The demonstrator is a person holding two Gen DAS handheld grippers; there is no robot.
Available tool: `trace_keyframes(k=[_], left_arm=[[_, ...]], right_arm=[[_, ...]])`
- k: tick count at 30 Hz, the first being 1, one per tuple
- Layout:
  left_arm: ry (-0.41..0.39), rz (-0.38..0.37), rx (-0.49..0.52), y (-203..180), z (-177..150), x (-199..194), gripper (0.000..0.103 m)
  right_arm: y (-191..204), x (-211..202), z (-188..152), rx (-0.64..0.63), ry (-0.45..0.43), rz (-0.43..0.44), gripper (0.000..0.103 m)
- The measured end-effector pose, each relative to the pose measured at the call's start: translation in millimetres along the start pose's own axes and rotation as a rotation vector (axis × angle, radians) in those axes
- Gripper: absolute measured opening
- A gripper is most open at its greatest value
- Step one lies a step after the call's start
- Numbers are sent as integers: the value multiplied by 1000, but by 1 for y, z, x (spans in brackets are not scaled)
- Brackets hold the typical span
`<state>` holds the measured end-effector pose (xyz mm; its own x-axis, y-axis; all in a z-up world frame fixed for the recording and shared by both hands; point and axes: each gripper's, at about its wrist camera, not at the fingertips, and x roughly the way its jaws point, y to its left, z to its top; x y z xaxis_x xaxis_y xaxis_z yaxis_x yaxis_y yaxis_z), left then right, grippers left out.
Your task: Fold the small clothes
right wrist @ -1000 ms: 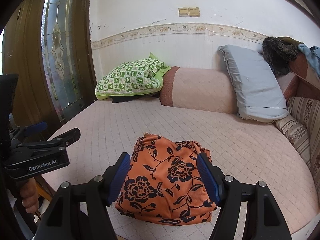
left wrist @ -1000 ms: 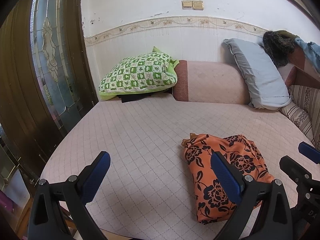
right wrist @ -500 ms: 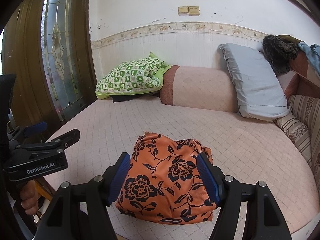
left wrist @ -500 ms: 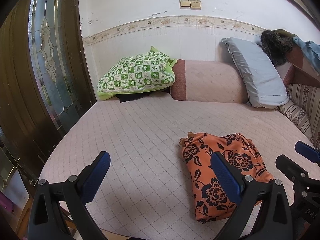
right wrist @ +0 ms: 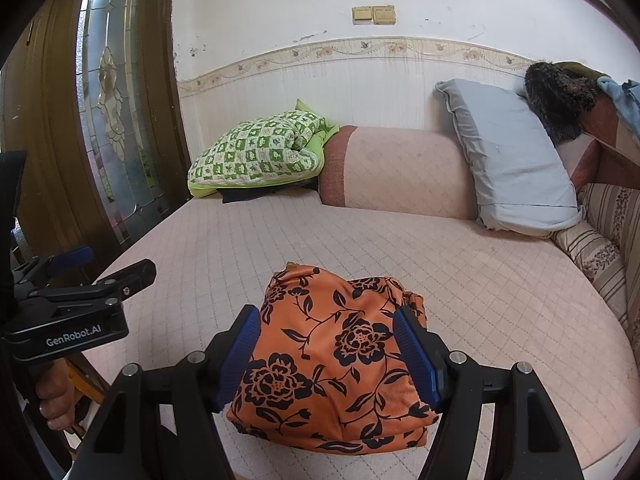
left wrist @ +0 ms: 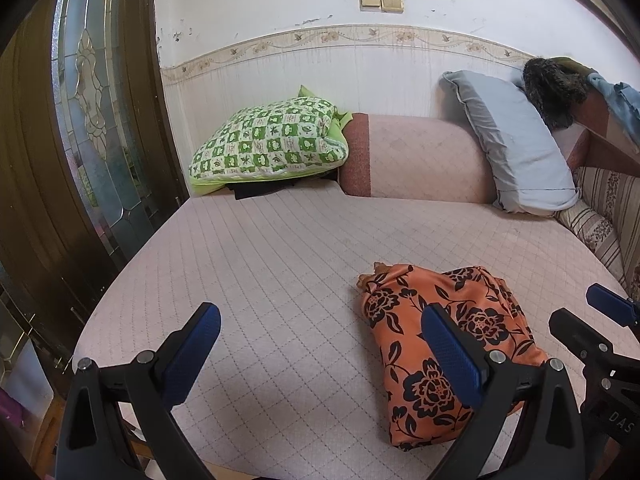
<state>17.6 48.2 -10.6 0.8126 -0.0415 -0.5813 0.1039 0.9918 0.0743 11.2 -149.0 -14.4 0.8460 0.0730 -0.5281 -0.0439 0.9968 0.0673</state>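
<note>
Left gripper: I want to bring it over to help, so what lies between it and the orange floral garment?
Only bare quilted bedcover separates the left gripper from the orange floral garment; the left wrist view shows this stretch.

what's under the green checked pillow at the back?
Under the green checked pillow a dark folded item pokes out onto the bed. Its far part is covered, so I can't identify it.

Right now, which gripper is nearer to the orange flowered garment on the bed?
Right. The right gripper has its open jaws on both sides of the orange flowered garment; the left gripper is beside it, over bare bed.
</note>
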Motion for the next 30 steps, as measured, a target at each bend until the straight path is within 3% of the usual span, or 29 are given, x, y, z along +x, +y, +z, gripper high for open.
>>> trace_keyframes(k=[30], left_arm=[[11,-28,23,23,18,18,100]], right_arm=[[12,35,18,-3,12,-14,72]])
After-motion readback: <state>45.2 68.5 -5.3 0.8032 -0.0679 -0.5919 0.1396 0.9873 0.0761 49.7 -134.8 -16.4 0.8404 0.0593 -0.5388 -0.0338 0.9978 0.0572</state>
